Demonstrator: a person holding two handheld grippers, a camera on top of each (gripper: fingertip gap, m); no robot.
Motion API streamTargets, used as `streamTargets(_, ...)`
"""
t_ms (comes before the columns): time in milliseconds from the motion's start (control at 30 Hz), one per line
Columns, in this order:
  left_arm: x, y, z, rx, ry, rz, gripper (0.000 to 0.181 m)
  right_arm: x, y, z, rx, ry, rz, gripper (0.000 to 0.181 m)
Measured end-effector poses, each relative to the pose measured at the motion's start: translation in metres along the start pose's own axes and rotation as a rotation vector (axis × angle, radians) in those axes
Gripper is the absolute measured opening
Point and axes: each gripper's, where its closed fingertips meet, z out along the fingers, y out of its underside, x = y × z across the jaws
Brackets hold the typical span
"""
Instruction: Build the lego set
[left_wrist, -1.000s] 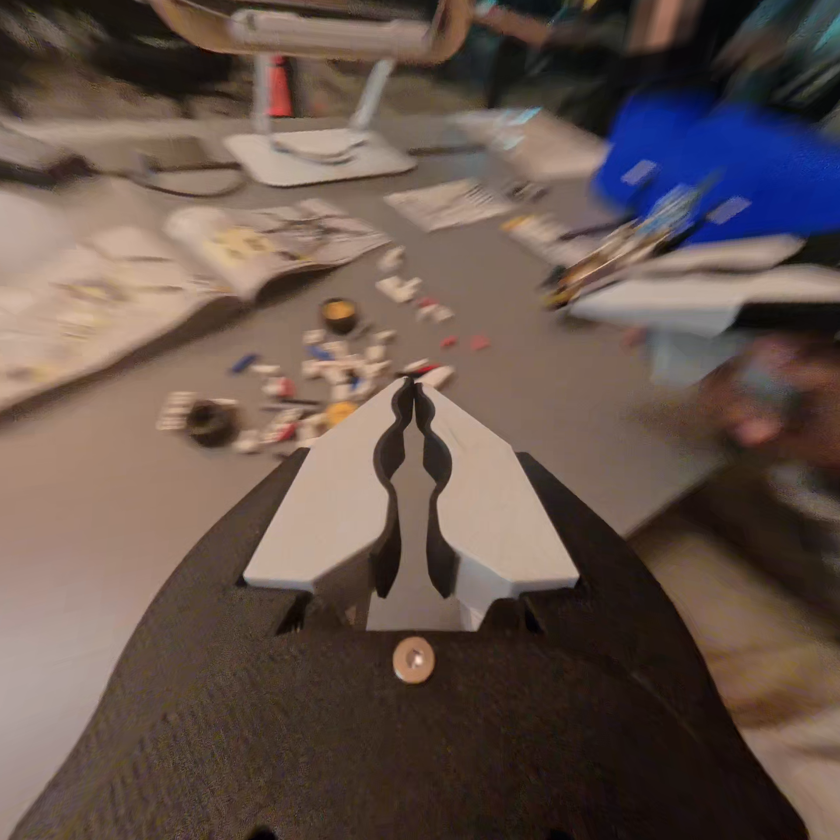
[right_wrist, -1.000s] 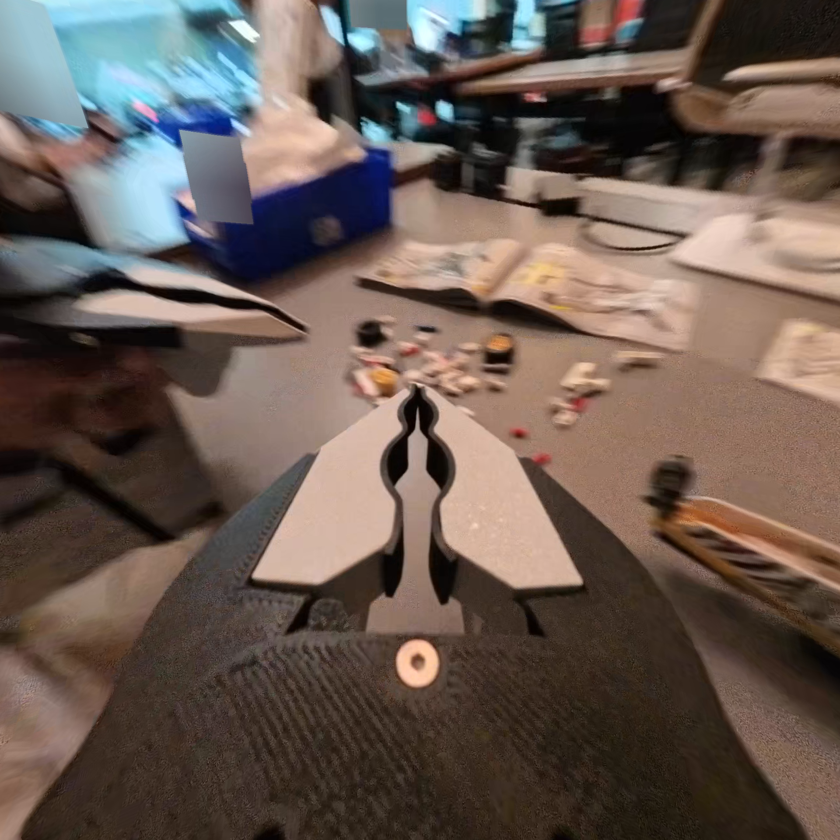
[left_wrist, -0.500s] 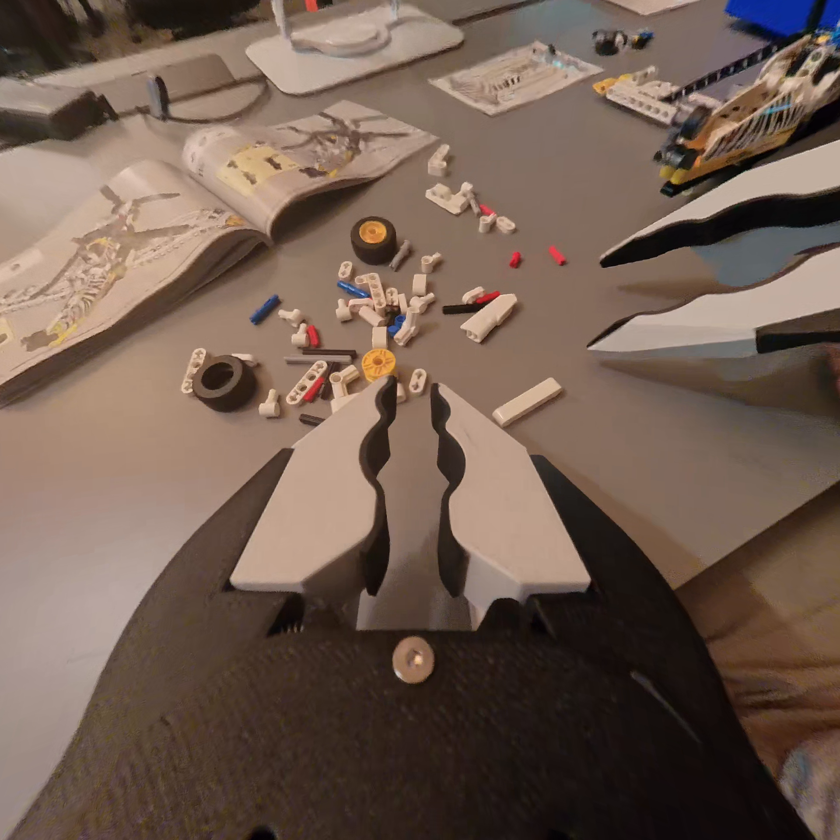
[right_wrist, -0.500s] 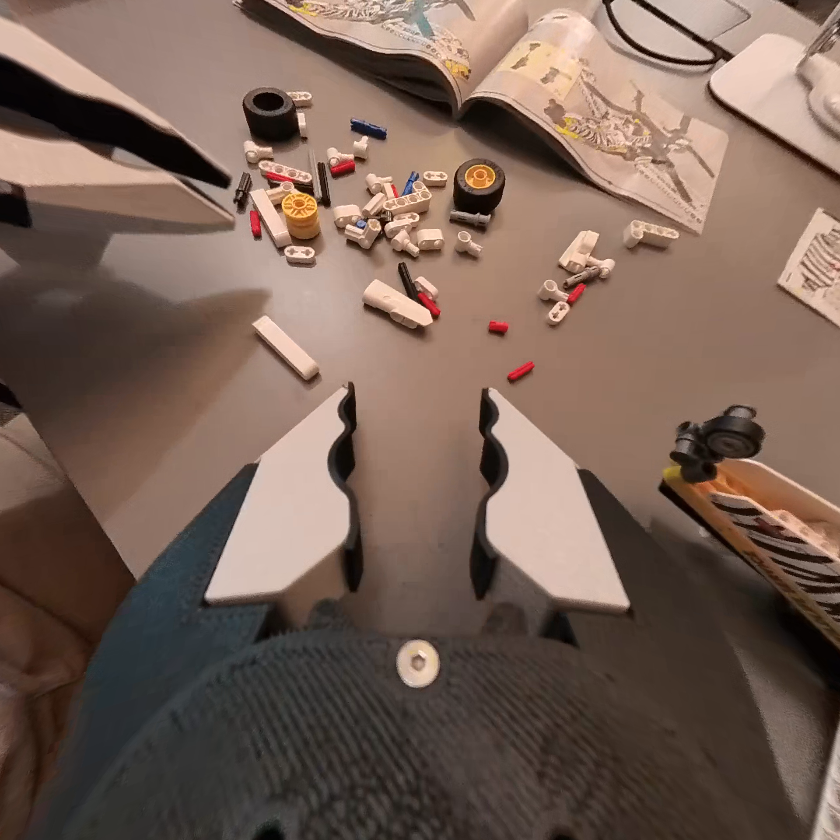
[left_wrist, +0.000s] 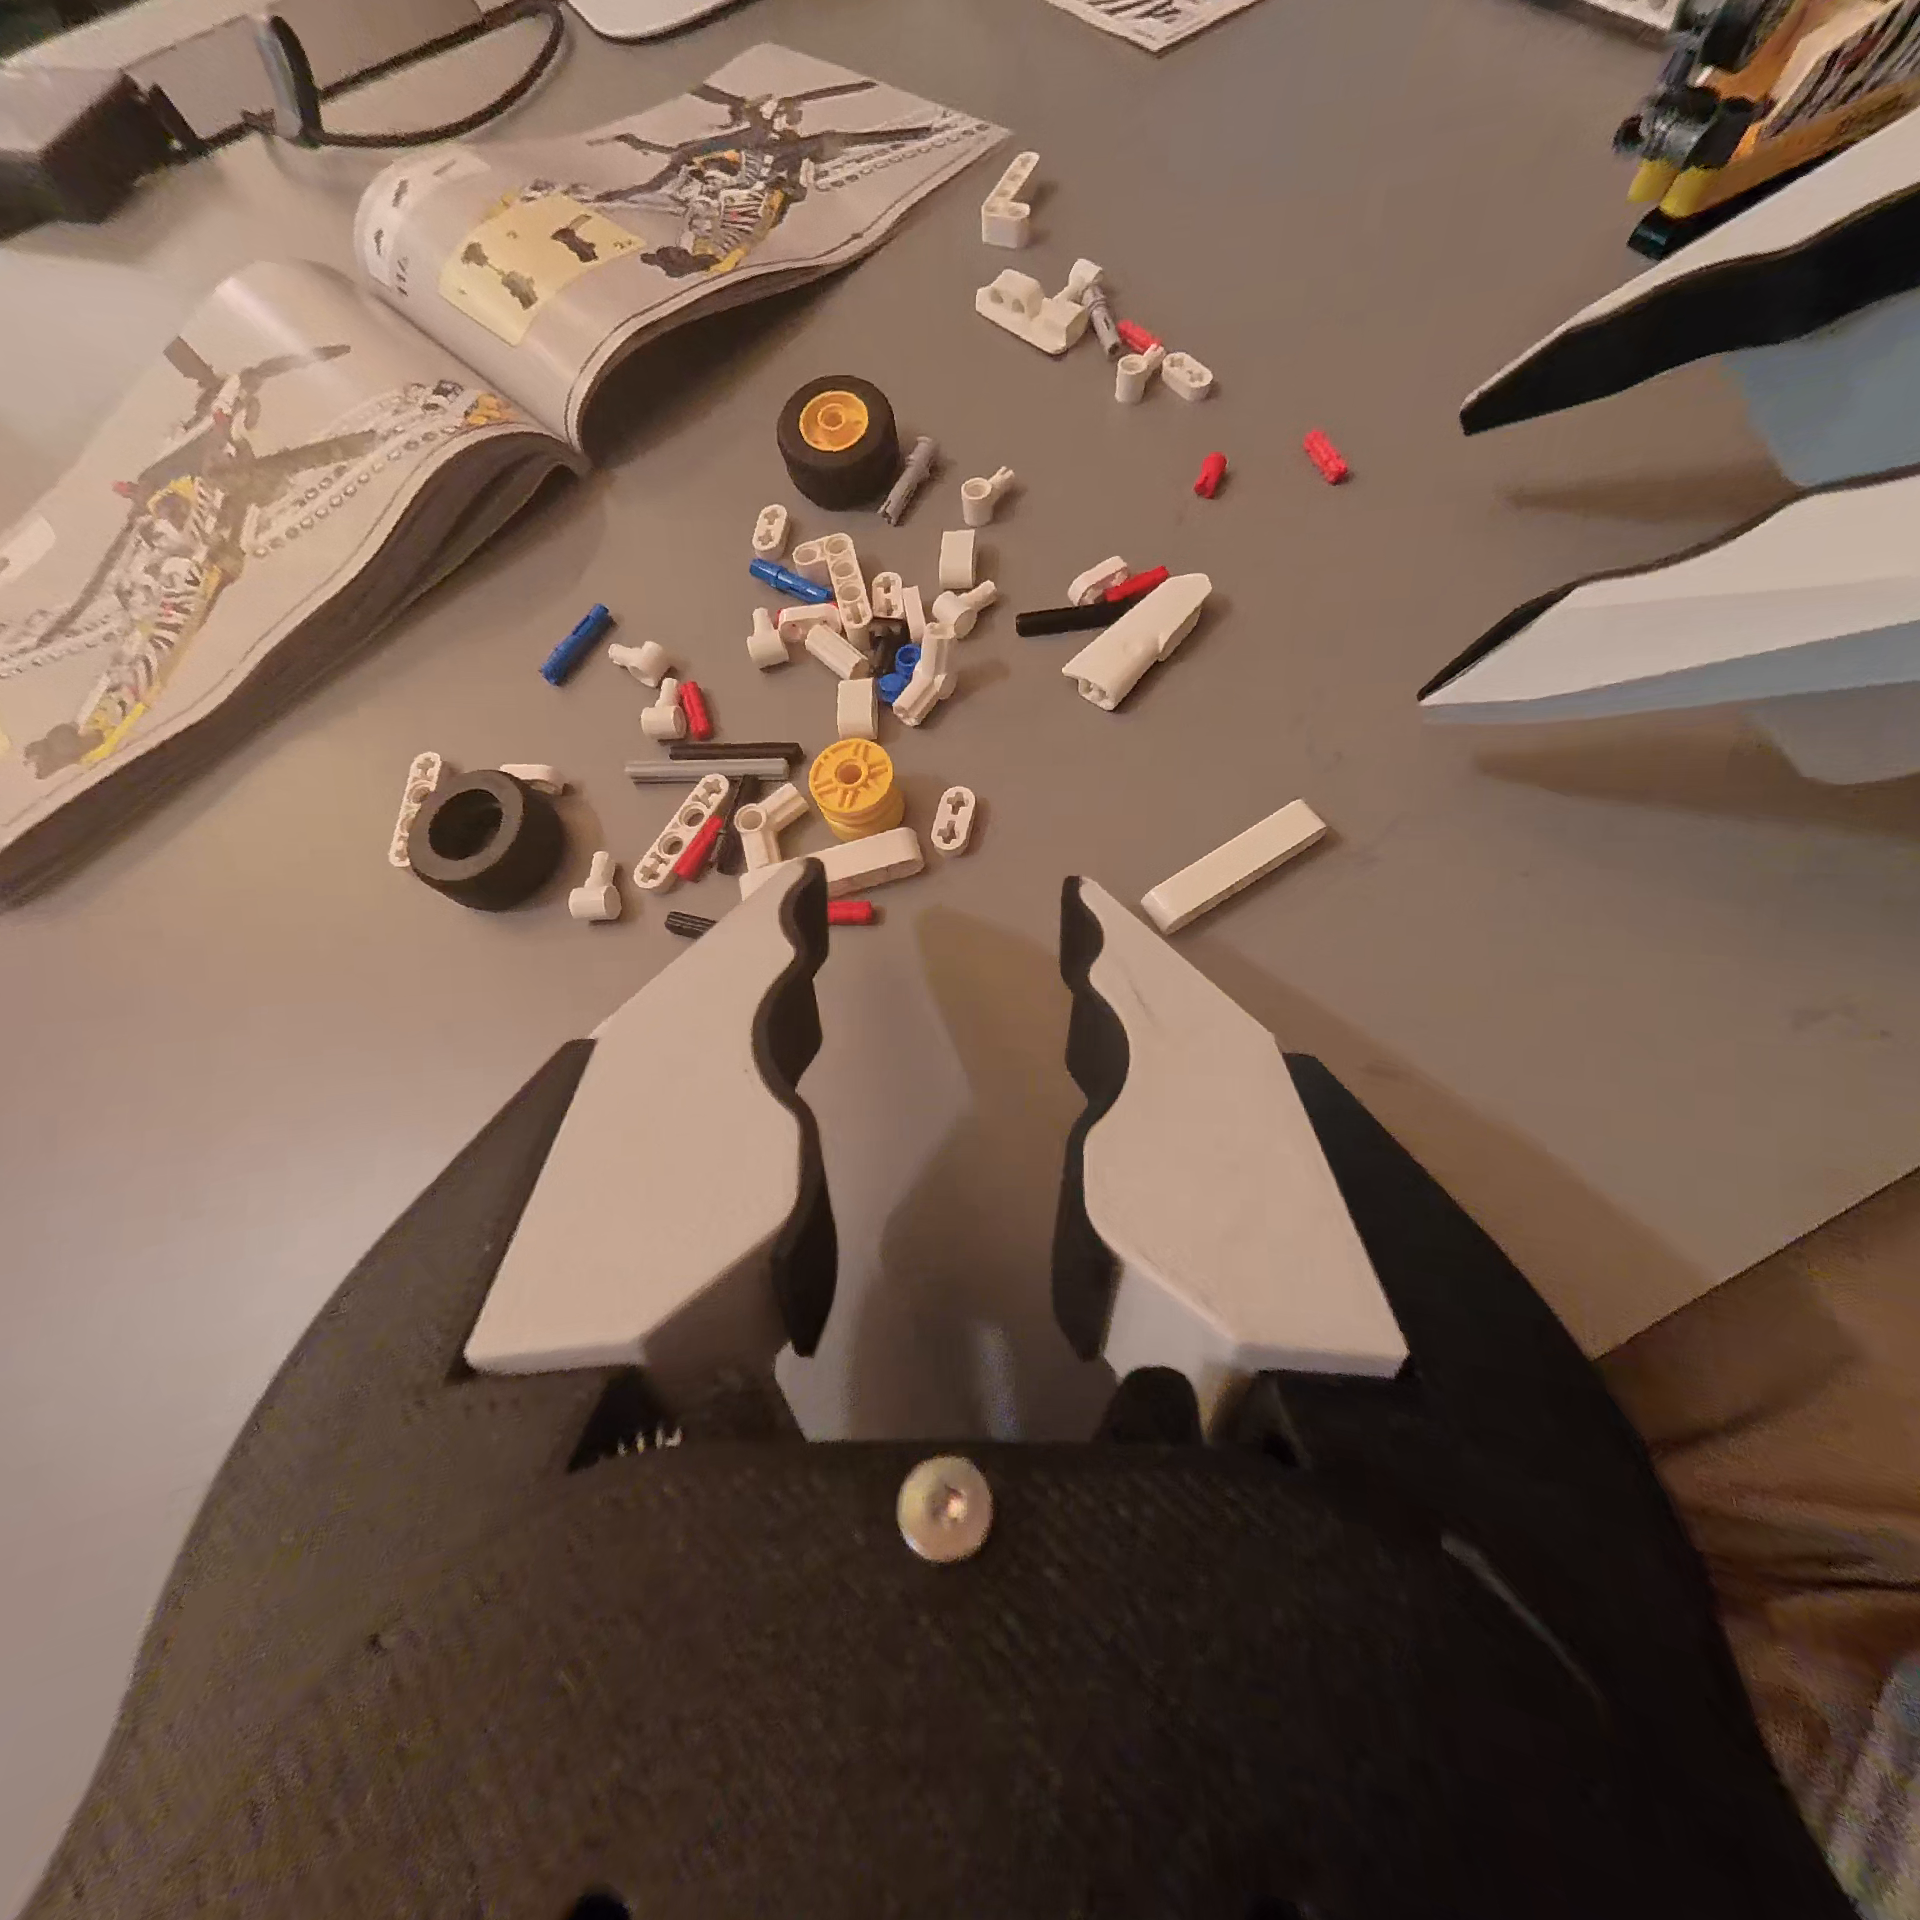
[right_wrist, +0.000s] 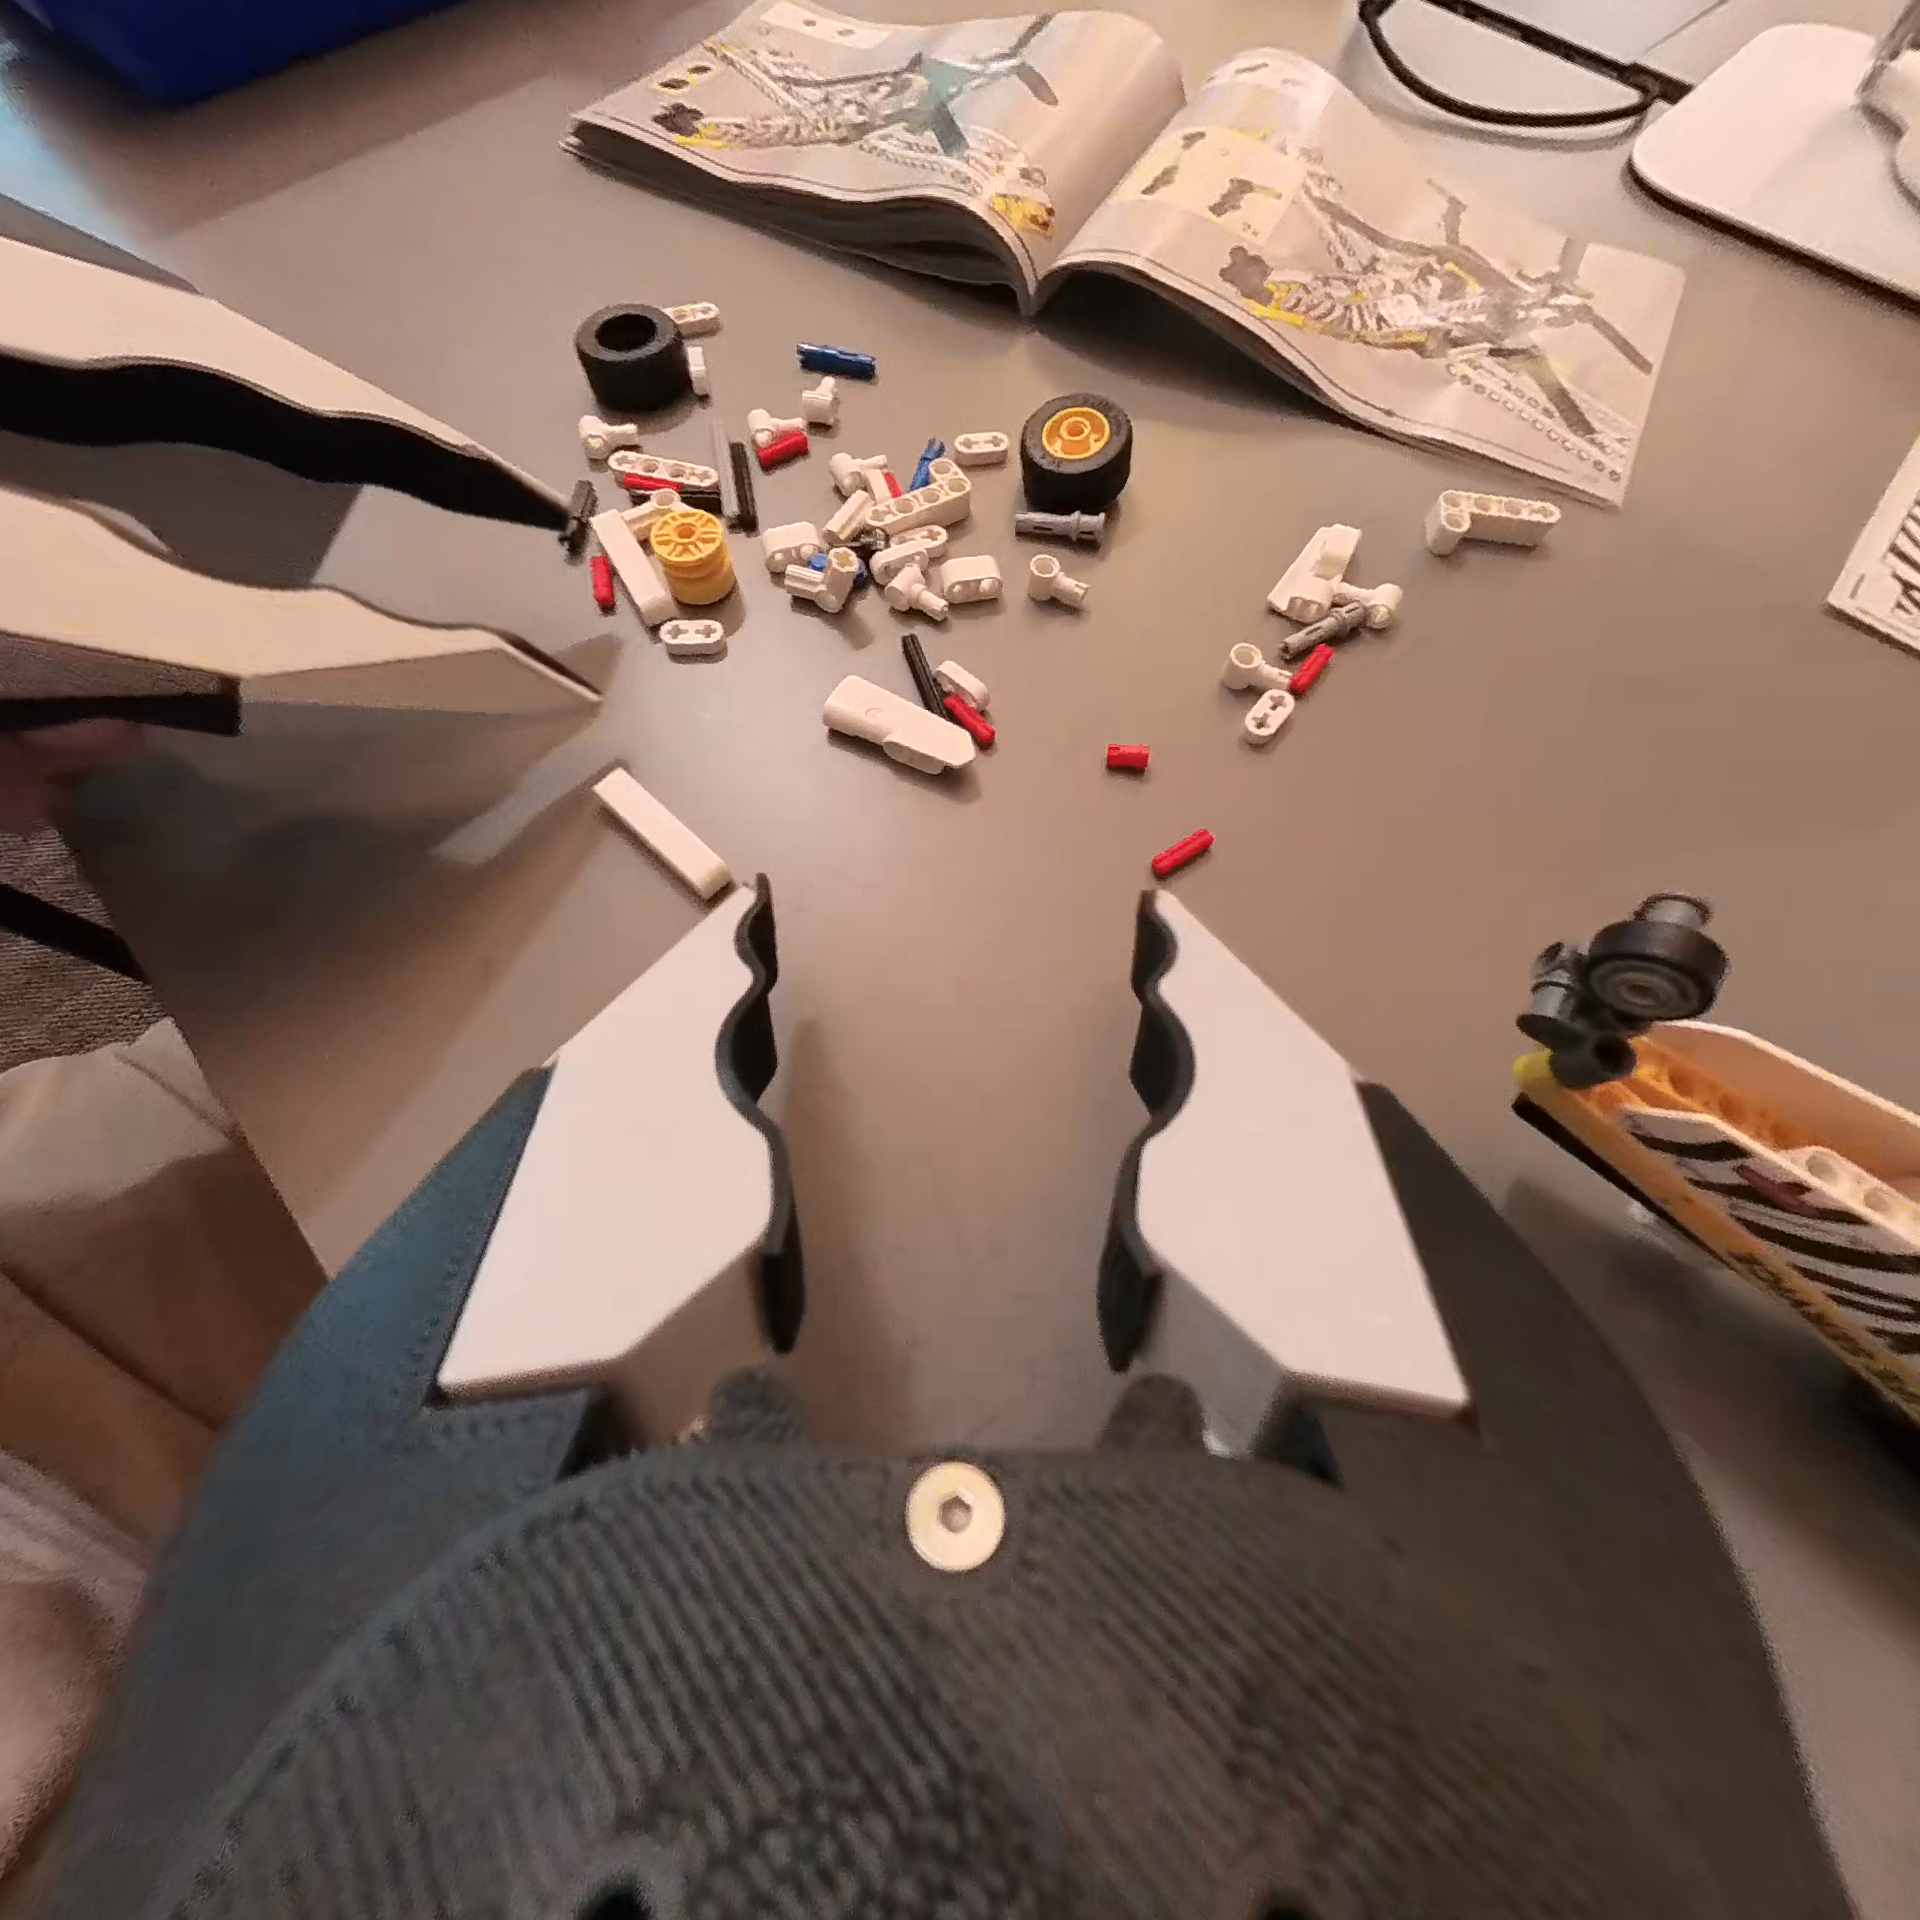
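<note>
Loose lego parts lie scattered on the grey table (left_wrist: 312, 1091): a yellow hub (left_wrist: 852, 788), a bare black tyre (left_wrist: 480, 837), a wheel with a yellow hub (left_wrist: 836, 438), a long white beam (left_wrist: 1233, 864), a white curved panel (left_wrist: 1138, 641) and several small pins. My left gripper (left_wrist: 940, 902) is open and empty, just short of the pile. My right gripper (right_wrist: 954, 900) is open and empty over bare table, near a red pin (right_wrist: 1181, 852). The part-built striped model (right_wrist: 1766, 1153) lies at the right of the right wrist view and at the top right of the left wrist view (left_wrist: 1745, 94).
An open instruction booklet (left_wrist: 436, 343) lies behind the parts. A white stand base (right_wrist: 1787, 177) and a black cable (right_wrist: 1507, 83) are further back. A loose printed sheet (right_wrist: 1886, 566) lies at the right. The table's near edge (left_wrist: 1766, 1278) is close by. It is some 40 centimetres from my right tips to the white stand base (right_wrist: 1787, 177).
Both grippers dropped toward the table and came nearer the parts. Both went from shut to open; the left one widened further in the last half second.
</note>
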Motion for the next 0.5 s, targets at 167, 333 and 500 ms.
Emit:
streamTargets(167, 0.007, 0.002, 0.000, -0.010, 0.019, 0.042, 0.052, -0.004, -0.001, -0.001, 0.007, 0.008, -0.048, 0.017)
streamTargets(333, 0.030, 0.005, -0.002, -0.023, 0.294, -0.082, 0.051, -0.001, 0.002, 0.012, -0.054, 0.031, -0.073, 0.045)
streamTargets(500, -0.008, -0.053, -0.013, 0.109, 0.582, -0.243, 0.050, -0.003, -0.057, 0.025, 0.132, -0.071, -0.021, 0.051)
